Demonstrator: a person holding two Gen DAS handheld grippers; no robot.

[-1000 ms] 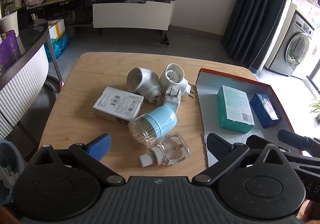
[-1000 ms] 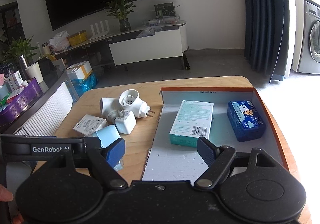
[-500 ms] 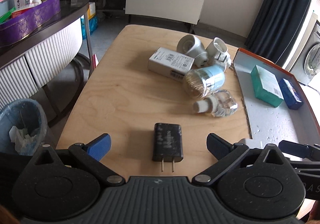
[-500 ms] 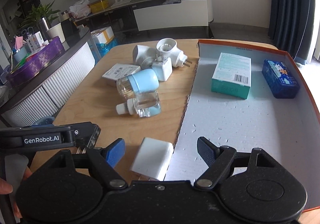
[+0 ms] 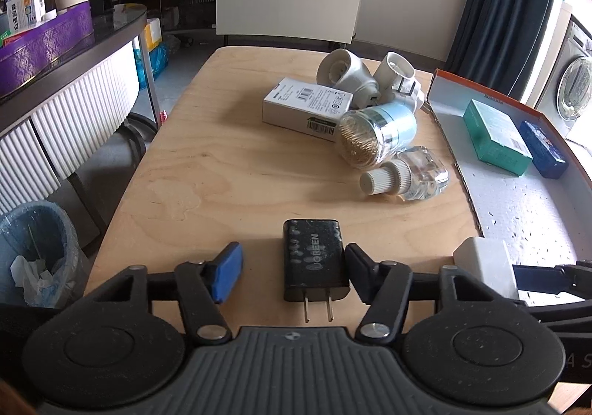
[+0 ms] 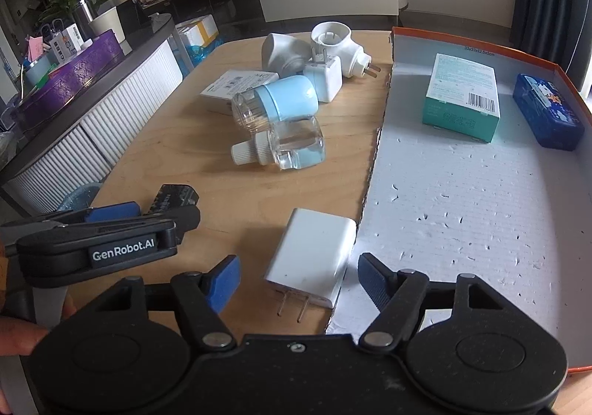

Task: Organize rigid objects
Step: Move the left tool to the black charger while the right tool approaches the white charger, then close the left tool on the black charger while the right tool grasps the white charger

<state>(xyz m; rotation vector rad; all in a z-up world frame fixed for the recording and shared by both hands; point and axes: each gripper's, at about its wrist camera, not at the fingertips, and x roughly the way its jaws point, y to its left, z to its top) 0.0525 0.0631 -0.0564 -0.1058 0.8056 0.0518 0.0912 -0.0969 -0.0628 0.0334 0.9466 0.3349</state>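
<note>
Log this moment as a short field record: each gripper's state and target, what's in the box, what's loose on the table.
left gripper: jaws have just been closing around the black charger; right pad touches it, left pad still apart
right gripper: jaws have just been closing, open astride the white charger, no contact
box: teal carton, blue tin
table, loose: two white adapters, white carton, light-blue capped jar, clear bottle
</note>
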